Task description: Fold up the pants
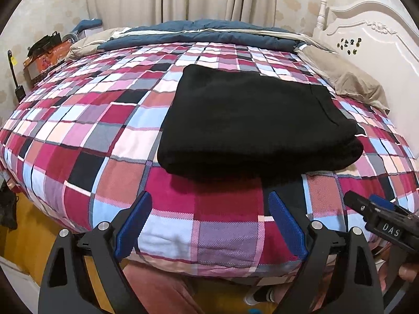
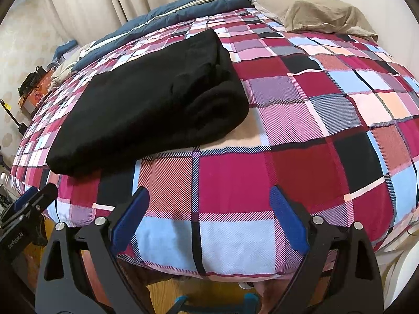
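The black pants (image 1: 251,120) lie folded into a thick rectangle on the plaid bedspread (image 1: 91,136); they also show in the right wrist view (image 2: 152,99) at the left centre. My left gripper (image 1: 210,201) is open and empty, above the near edge of the bed, just short of the pants. My right gripper (image 2: 209,196) is open and empty, over bare plaid bedspread (image 2: 301,130) to the right of the pants. The right gripper's tip shows in the left wrist view (image 1: 366,206), and the left gripper's tip in the right wrist view (image 2: 34,198).
A beige pillow (image 1: 348,81) lies by the white headboard (image 1: 371,39). A blue and beige duvet (image 1: 199,34) is bunched along the far side by the curtains. Boxes (image 1: 47,55) sit at the far left. Wooden floor (image 1: 28,235) lies below the bed's edge.
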`<state>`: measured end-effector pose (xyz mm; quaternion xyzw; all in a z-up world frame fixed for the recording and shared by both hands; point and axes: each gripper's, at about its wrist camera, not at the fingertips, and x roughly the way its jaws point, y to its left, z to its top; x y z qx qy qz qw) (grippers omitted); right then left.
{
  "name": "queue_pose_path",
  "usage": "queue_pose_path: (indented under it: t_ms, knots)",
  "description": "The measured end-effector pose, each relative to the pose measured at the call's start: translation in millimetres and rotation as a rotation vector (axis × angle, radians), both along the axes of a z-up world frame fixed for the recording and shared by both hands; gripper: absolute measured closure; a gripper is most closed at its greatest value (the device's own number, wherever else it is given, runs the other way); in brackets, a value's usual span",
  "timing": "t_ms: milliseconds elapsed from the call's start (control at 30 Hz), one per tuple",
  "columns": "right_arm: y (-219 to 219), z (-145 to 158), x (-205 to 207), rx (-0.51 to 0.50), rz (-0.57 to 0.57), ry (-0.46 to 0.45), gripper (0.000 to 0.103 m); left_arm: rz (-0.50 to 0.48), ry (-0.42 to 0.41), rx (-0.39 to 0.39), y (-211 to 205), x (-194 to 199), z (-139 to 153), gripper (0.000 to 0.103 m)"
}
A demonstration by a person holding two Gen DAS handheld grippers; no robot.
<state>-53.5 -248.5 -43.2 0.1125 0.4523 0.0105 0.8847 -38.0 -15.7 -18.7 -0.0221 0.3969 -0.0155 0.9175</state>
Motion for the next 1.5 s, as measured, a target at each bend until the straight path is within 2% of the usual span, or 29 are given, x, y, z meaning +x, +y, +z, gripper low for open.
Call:
queue_pose_path:
  t_ms: [200, 467, 1300, 1400, 1500]
  knots:
    - [0, 0, 0, 0.000, 0.000, 0.000, 0.010, -0.011, -0.009, -0.029, 0, 4, 6, 0.014]
    - [0, 0, 0, 0.002, 0.002, 0.004, 0.010, -0.017, -0.027, -0.005, -5, 3, 9, 0.014]
    - [7, -2, -6, 0.010, 0.014, 0.020, 0.010, -0.048, -0.040, 0.002, -13, 0, 11, 0.014]
    - [7, -2, -6, 0.010, 0.014, 0.019, 0.010, -0.052, -0.054, -0.009, -13, -2, 13, 0.014]
    - [7, -2, -6, 0.010, 0.015, 0.017, 0.010, -0.021, -0.112, -0.008, -13, -8, 18, 0.011]
